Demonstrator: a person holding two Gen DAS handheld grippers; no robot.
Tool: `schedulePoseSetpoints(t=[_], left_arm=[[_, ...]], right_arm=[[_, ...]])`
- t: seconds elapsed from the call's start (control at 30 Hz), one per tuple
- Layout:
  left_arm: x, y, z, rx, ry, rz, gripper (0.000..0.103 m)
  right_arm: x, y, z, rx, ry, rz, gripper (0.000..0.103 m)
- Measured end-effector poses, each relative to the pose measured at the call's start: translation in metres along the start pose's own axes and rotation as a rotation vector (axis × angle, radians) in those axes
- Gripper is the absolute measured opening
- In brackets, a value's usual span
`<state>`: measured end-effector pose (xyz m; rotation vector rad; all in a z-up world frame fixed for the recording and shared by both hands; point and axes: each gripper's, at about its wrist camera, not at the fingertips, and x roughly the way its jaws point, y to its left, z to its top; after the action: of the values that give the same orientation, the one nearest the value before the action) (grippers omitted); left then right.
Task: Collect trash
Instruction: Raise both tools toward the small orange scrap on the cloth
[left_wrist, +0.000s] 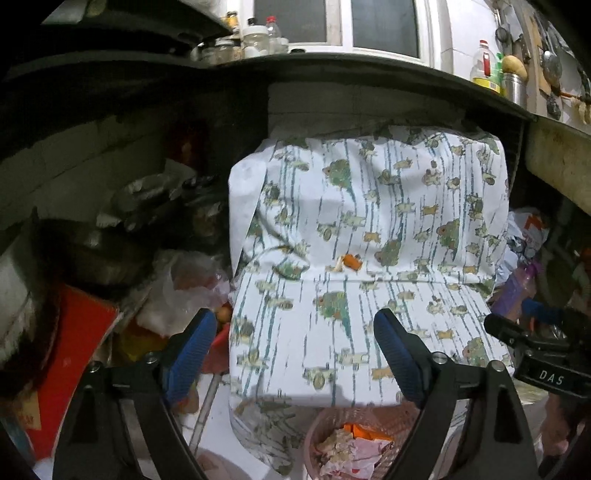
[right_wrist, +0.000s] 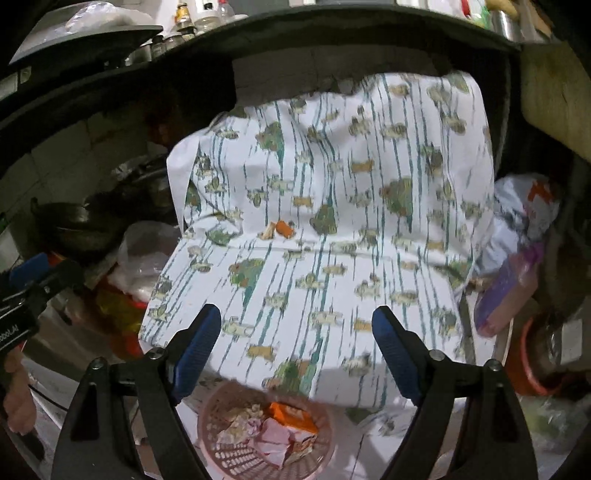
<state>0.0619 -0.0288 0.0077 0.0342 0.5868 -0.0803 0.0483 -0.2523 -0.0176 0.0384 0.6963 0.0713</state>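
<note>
Pink lattice-walled plastic basket (right_wrist: 236, 458) low in both views, on the floor at the foot of a cloth-draped block; inside, crumpled pinkish and white paper scraps (right_wrist: 273, 435) and an orange piece (right_wrist: 291, 413). More trash higher up: an orange scrap (left_wrist: 351, 261) with a pale fragment touching it, lying in the fold of the white printed cloth (left_wrist: 369, 206), which carries teal streaks and green-tan blotches and is smooth, with soft creases. Left claw (left_wrist: 295, 350) spread wide, ribbed blue pads (left_wrist: 192, 350) on black arms, nothing between them. Right claw (right_wrist: 295, 350) likewise wide apart and empty. Dark curved worktop (left_wrist: 332, 66) overhead, with glass jars (left_wrist: 255, 40) and an oil bottle (left_wrist: 485, 66) on it. Below, to the left, a dark wok (right_wrist: 74, 225), clear plastic bags (left_wrist: 192, 280), a red carton (left_wrist: 81, 350); to the right, a purple package (right_wrist: 506, 291). White tiled wall behind.
</note>
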Motion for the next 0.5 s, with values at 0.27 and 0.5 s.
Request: schedulePoseSetpoints(t=[0.27, 0.5], left_arm=[[0.027, -0.002, 0.078, 0.016, -0.076, -0.010, 0.095], [0.106, -0.003, 0.131, -0.004, -0.069, 0.017, 0.103]], right_arm=[[0.005, -0.019, 0.083, 0.005, -0.092, 0.033, 0.087], [0.050, -0.017, 0.147, -0.001, -0.147, 0.011, 0.088]])
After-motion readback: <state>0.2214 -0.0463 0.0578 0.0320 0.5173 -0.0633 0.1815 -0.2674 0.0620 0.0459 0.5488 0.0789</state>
